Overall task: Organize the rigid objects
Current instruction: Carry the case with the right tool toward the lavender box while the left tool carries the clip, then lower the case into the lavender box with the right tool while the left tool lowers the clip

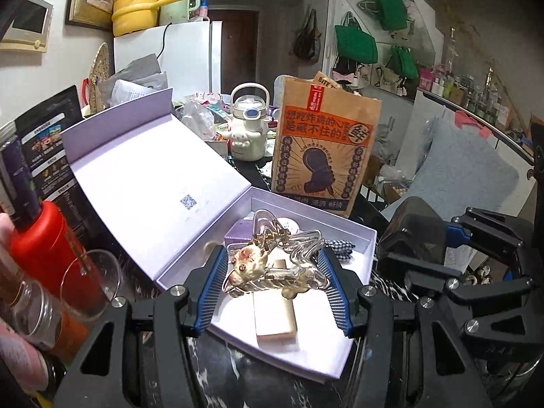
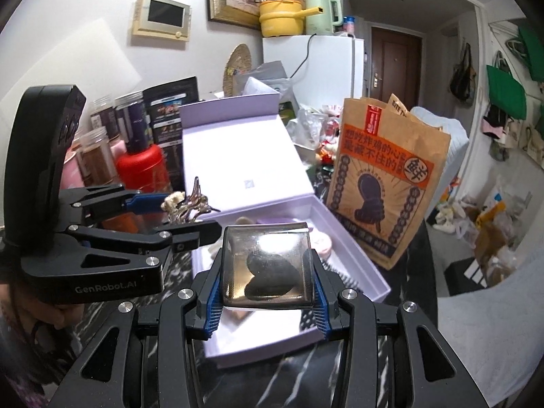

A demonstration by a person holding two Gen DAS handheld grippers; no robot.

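Note:
My left gripper (image 1: 272, 255) is shut on a clear claw hair clip (image 1: 268, 268) that bears a cream animal figure. It hangs just above the open lilac box (image 1: 369, 238), whose lid (image 1: 149, 176) leans back to the left. My right gripper (image 2: 267, 255) is shut on a clear block (image 2: 268, 272) with a dark heart shape inside, held over the box's near end (image 2: 353, 238). The left gripper (image 2: 187, 214) with the clip (image 2: 185, 204) shows at the left of the right wrist view. In the box lie a tan block (image 1: 275, 316), a small lilac case (image 1: 238, 233) and a checked cloth (image 1: 340, 244).
A brown paper bag (image 1: 323, 149) stands right behind the box. A red canister (image 1: 44, 238), glass cups (image 1: 88, 282) and several jars (image 2: 98, 156) crowd the left side. A white kettle-shaped bottle (image 1: 248, 125) stands further back. The table (image 2: 306, 374) is black marble.

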